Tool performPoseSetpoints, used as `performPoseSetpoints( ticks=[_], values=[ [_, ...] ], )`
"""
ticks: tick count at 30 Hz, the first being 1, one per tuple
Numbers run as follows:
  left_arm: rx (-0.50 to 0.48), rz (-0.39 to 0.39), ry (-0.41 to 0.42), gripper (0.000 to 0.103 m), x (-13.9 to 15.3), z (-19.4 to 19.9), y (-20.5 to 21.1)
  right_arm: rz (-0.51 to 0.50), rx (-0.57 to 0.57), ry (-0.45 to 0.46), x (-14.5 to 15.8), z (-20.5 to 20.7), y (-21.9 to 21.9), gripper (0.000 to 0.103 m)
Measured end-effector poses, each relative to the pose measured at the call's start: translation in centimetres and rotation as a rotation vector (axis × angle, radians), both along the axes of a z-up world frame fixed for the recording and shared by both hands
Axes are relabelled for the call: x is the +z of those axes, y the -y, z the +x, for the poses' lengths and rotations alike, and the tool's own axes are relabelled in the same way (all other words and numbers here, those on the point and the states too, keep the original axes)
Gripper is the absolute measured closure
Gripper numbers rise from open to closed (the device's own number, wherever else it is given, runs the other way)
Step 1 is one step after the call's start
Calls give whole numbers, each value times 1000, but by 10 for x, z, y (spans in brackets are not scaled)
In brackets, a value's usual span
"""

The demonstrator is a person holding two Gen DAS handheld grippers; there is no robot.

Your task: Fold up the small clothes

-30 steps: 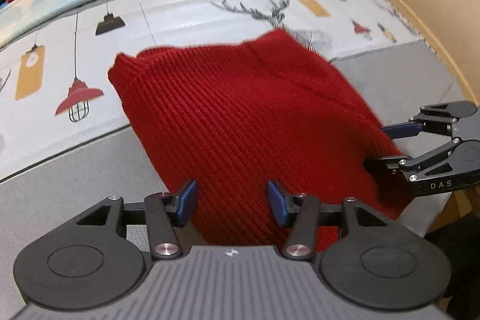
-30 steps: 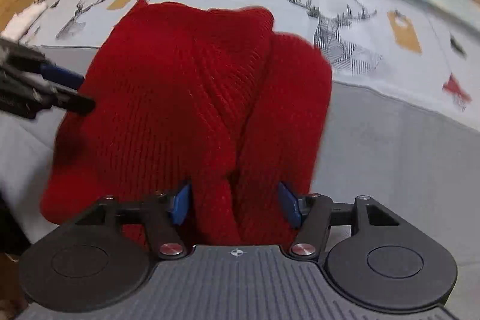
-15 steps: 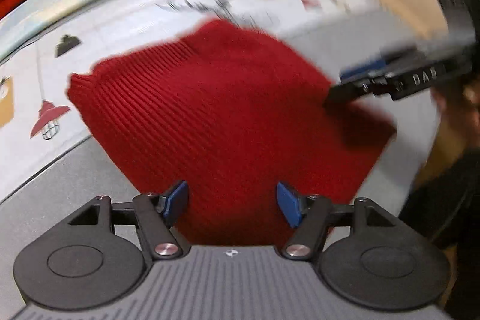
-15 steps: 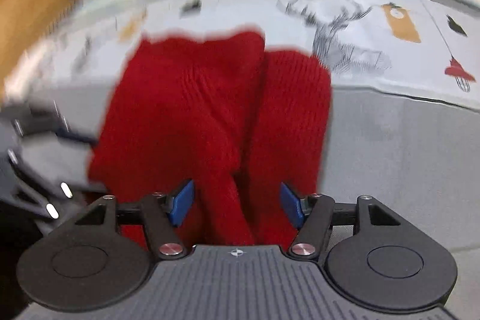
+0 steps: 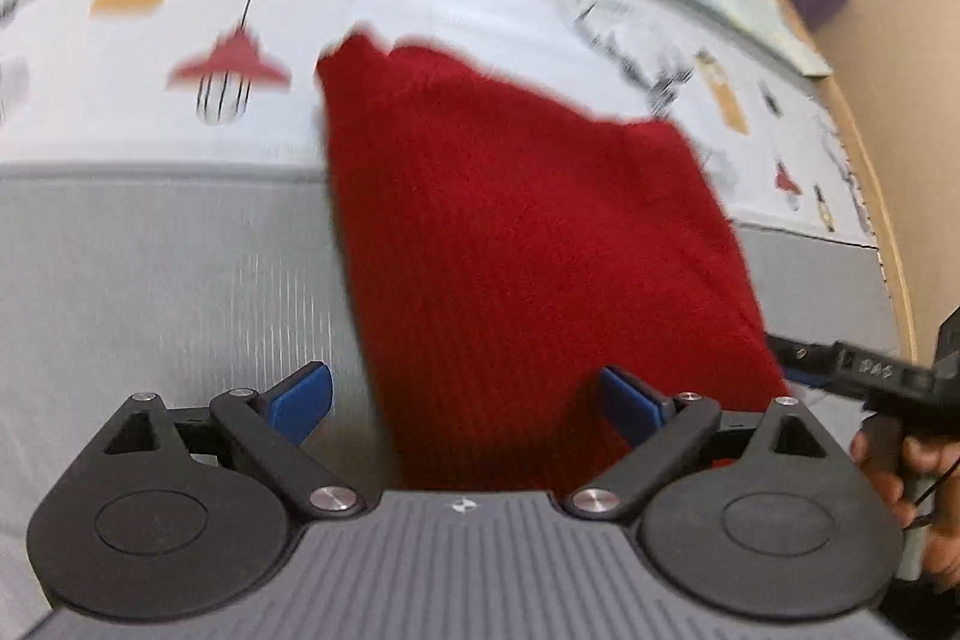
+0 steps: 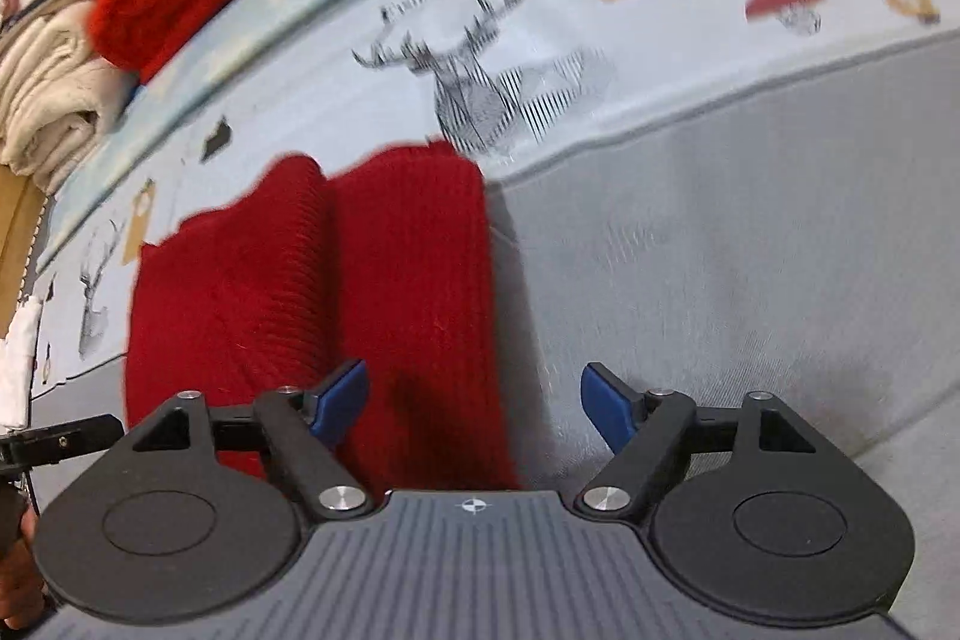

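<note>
Open grey cloth (image 6: pixel 720 232) right of the red knit (image 6: pixel 384 280); clothes stack (image 6: pixel 120 10) crowding the far left corner; wall (image 5: pixel 900 70) closing the right edge.

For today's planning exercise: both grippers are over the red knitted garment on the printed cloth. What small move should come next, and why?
Probably lower both grippers to the near edge of the red garment and close on it. The left gripper and right gripper have just been opening; neither set of pads presses the knit, which lies loosely folded with a lengthwise crease and seems to need another fold.
</note>
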State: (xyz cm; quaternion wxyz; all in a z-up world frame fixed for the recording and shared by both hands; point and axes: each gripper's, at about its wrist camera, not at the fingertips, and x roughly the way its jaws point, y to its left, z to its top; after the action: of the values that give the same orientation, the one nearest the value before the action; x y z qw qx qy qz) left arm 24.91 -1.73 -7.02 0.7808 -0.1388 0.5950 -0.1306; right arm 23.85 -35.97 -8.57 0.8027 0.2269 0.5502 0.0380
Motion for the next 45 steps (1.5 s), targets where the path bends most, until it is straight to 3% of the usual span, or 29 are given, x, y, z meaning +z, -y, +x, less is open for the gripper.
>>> performPoseSetpoints(
  ticks=[2, 7, 20, 23, 27, 32, 37, 45],
  values=[
    [14, -37, -29, 6, -7, 3, -1, 2, -2, -47, -8, 3, -3, 21],
    [42, -108, -71, 6, -20, 11, -4, 44, 23, -40, -18, 11, -4, 14],
    [39, -111, -81, 0, -33, 25, 10, 73, 70, -17, -25, 25, -9, 15],
    [40, -110, -85, 0, -34, 28, 12, 87, 74, -10, -24, 24, -10, 22],
    [44, -114, -86, 0, -36, 30, 12, 148, 87, 13, -21, 24, -12, 52],
    [33, -98, -57, 8, -29, 26, 11, 115, 117, 42, -16, 23, -22, 62],
    [6, -65, 13, 31, -11, 26, 4, 112, 112, 70, -11, 25, -27, 67],
    [1, 81, 173, 37, 18, 27, -20, 188, 118, 152, 2, 44, -64, 78]
  ],
)
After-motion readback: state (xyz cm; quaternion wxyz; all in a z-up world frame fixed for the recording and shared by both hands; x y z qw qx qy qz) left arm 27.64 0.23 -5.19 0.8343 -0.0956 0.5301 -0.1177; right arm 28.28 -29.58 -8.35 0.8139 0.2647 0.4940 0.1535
